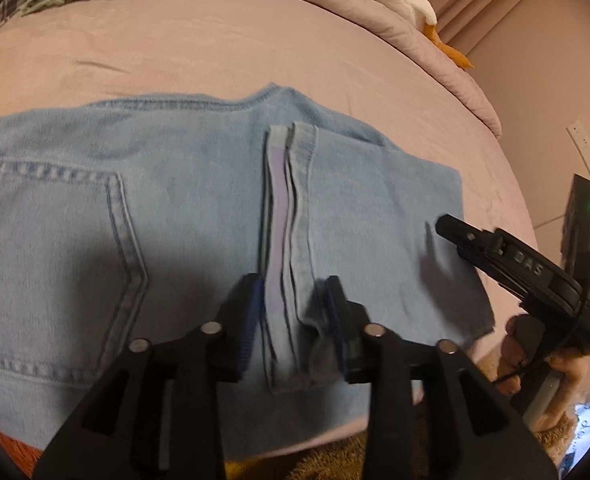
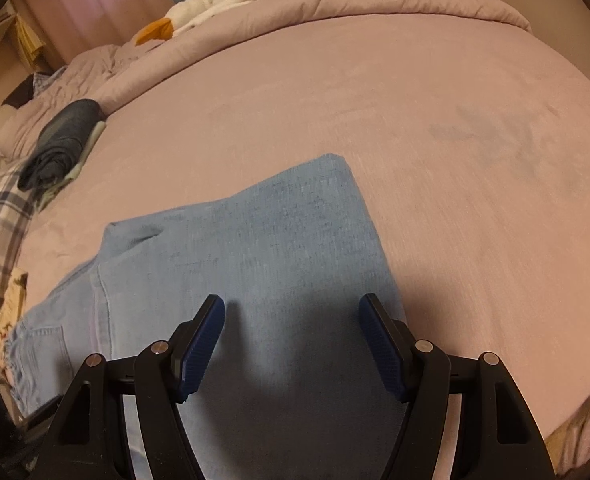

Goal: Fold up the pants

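Your jeans (image 1: 199, 200) lie flat on the bed (image 1: 215, 40), back pocket (image 1: 51, 264) up at your left, with the legs doubled over so the hems (image 1: 291, 220) sit across the middle of the stack.

Your left gripper (image 1: 293, 328) is over those hems with its jaws partly apart, one pad on either side of the stacked edges; whether the pads touch cloth cannot be told, and nothing is pinched. Your right gripper (image 2: 293, 344) hangs wide open over the folded end (image 2: 295, 220) with nothing in it; in the left view it shows at the right edge of the jeans, just clear of the fabric.

Expect denim to behave as a fairly heavy, limp cloth — it will sag between two holds and drag on the bedding, but it is not slippery and will not be harmed by a firm pinch. The hems and seams are the thickest, stiffest parts, so they should give the surest purchase. I would take all the stacked layers at once, near the edge, one hold at each side of the width — a bite on the top layer alone would likely peel the fold open.
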A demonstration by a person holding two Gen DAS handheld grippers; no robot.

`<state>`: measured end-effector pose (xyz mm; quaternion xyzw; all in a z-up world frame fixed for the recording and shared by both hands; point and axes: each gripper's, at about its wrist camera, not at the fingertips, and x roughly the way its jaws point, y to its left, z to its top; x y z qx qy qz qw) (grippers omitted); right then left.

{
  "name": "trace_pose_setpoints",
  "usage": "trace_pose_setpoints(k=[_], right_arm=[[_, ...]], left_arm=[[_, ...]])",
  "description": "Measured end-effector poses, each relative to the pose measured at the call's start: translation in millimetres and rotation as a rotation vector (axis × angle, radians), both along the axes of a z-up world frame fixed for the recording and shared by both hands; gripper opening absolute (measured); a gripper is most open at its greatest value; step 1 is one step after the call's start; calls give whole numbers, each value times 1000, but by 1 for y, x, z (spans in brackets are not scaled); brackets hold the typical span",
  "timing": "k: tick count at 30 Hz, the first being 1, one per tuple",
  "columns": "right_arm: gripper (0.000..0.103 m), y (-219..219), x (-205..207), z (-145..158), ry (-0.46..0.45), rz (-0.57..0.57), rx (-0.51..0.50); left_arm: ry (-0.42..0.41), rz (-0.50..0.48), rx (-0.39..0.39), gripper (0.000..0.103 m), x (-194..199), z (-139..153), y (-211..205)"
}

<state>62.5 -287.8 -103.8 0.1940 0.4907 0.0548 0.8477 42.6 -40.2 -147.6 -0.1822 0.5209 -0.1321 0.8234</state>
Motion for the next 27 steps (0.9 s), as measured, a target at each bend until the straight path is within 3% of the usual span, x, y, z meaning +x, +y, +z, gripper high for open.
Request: trace_pose_setpoints(k=[2, 9, 11, 18, 23, 27], right_arm=[[70, 1, -2, 0, 5, 3, -14], [74, 5, -9, 6, 26, -7, -27], [74, 4, -11, 11, 23, -13, -2], [75, 16, -25, 51, -98, -7, -1], [83, 32, -31, 91, -249, 47, 12], [87, 50, -22, 111, -314, 104, 38]], left_arm=[[-6, -37, 3, 47, -6, 2, -4], [-26, -57, 16, 54, -21, 10, -3], [-45, -50, 21, 61, -24, 15, 3], [-139, 99, -12, 78, -40, 46, 52], [-208, 226, -30, 93, -54, 69, 88], [-250, 330, -26, 97, -66, 82, 110]])
